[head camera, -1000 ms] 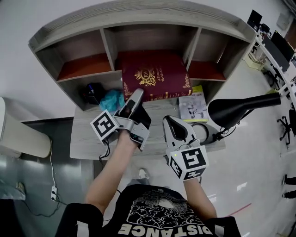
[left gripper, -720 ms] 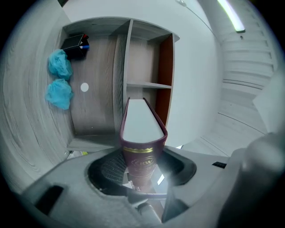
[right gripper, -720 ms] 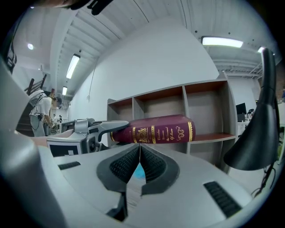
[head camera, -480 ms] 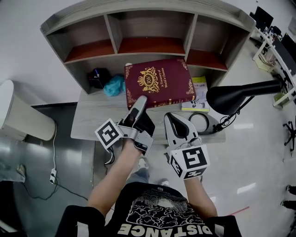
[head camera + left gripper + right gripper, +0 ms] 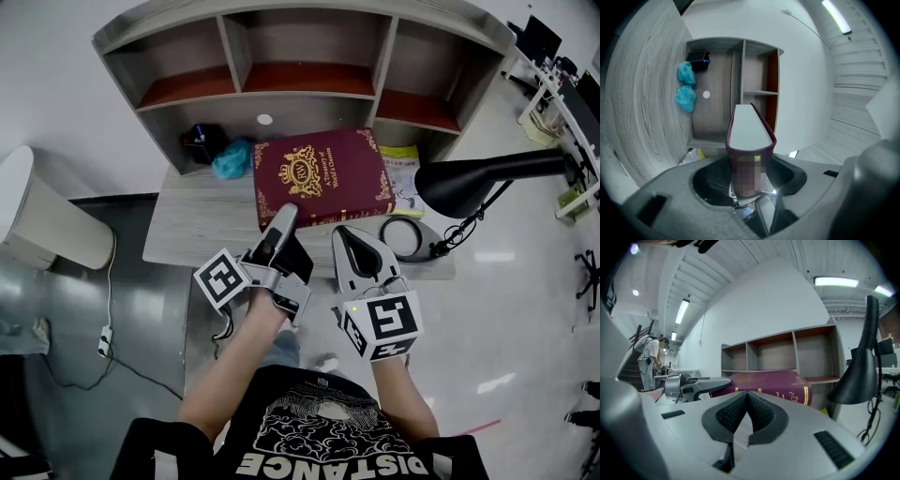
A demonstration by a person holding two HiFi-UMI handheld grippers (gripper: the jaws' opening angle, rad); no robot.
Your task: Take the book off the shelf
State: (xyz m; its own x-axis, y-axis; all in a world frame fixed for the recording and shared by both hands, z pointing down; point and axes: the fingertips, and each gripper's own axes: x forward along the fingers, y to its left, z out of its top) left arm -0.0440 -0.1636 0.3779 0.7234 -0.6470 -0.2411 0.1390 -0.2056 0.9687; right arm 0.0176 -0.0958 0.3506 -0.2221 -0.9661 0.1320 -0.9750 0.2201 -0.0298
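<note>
A thick maroon book (image 5: 319, 176) with a gold crest lies cover up over the desk, clear of the wooden shelf (image 5: 394, 52). My left gripper (image 5: 284, 217) is shut on the book's near edge. In the left gripper view the book (image 5: 750, 129) runs straight out from between the jaws of the left gripper (image 5: 749, 165) toward the shelf (image 5: 754, 70). My right gripper (image 5: 345, 236) hovers beside it, just off the book's near right corner, shut and holding nothing. The right gripper view has the book (image 5: 764, 383) beyond the closed right gripper (image 5: 747, 397).
A black desk lamp (image 5: 469, 183) leans over the right end of the desk (image 5: 187, 234), its cable looped below. A booklet (image 5: 405, 173) lies right of the book. A blue crumpled lump (image 5: 232, 157) and a black object (image 5: 202, 141) sit under the shelf. A white bin (image 5: 47, 220) stands left.
The book has come out of the shelf's middle bay toward me and now sits over the desk. Both grippers drew back with it; the left one kept its hold.
</note>
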